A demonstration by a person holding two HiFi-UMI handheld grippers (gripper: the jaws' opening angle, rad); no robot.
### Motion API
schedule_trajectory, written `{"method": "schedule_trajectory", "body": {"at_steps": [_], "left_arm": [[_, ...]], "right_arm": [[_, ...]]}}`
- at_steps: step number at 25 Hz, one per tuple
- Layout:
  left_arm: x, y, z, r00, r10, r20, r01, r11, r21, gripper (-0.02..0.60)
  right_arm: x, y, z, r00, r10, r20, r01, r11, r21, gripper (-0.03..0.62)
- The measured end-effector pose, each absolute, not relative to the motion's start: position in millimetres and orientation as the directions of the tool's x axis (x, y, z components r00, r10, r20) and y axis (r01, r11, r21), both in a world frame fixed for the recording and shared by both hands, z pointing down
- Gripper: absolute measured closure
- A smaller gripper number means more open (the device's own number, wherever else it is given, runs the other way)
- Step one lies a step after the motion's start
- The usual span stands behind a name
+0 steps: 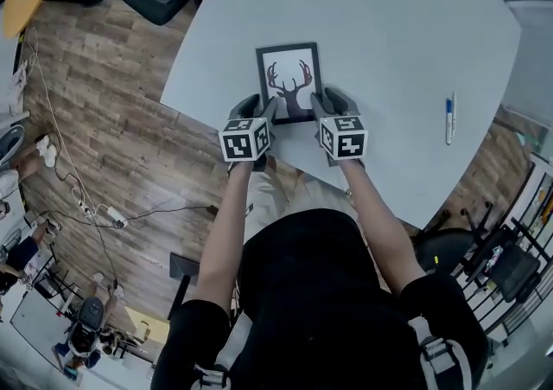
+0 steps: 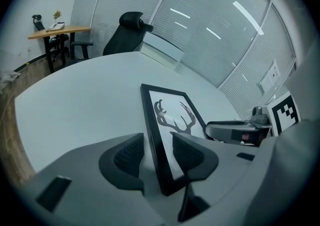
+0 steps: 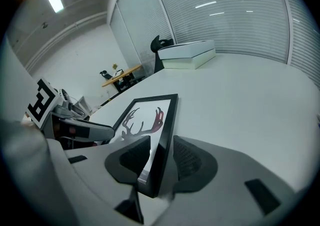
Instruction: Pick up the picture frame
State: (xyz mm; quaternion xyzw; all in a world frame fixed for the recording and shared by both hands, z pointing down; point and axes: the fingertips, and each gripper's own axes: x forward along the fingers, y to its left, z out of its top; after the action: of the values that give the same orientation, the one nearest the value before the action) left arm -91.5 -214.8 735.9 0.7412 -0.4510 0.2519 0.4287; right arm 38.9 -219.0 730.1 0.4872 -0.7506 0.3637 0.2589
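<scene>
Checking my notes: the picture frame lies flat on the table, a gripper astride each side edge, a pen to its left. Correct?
No: the pen lies to the right of the picture frame, as the head view shows. The rest holds: flat on the table, left gripper and right gripper astride its edges.

I see the picture frame flat on the white table, my left gripper at its near left corner, my right gripper at the near right. A pen lies well apart.
</scene>
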Motion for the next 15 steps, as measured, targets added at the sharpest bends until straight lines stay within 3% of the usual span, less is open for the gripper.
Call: {"method": "schedule_trajectory", "body": {"at_steps": [12, 15], "left_arm": [[-89.1, -215.0, 739.4, 0.417, -0.455, 0.787, -0.908, -0.239, 0.344, 0.408], [-86.6, -213.1, 740.4, 0.419, -0.446, 0.791, -0.907, -0.244, 0.343, 0.448]], "right_arm": [[37.5, -216.7, 738.8, -0.382, -0.537, 0.752, -0.923, 0.258, -0.285, 0.466], [37.8, -216.1, 738.9, -0.381, -0.537, 0.752, -0.924, 0.255, -0.286, 0.468]]}}
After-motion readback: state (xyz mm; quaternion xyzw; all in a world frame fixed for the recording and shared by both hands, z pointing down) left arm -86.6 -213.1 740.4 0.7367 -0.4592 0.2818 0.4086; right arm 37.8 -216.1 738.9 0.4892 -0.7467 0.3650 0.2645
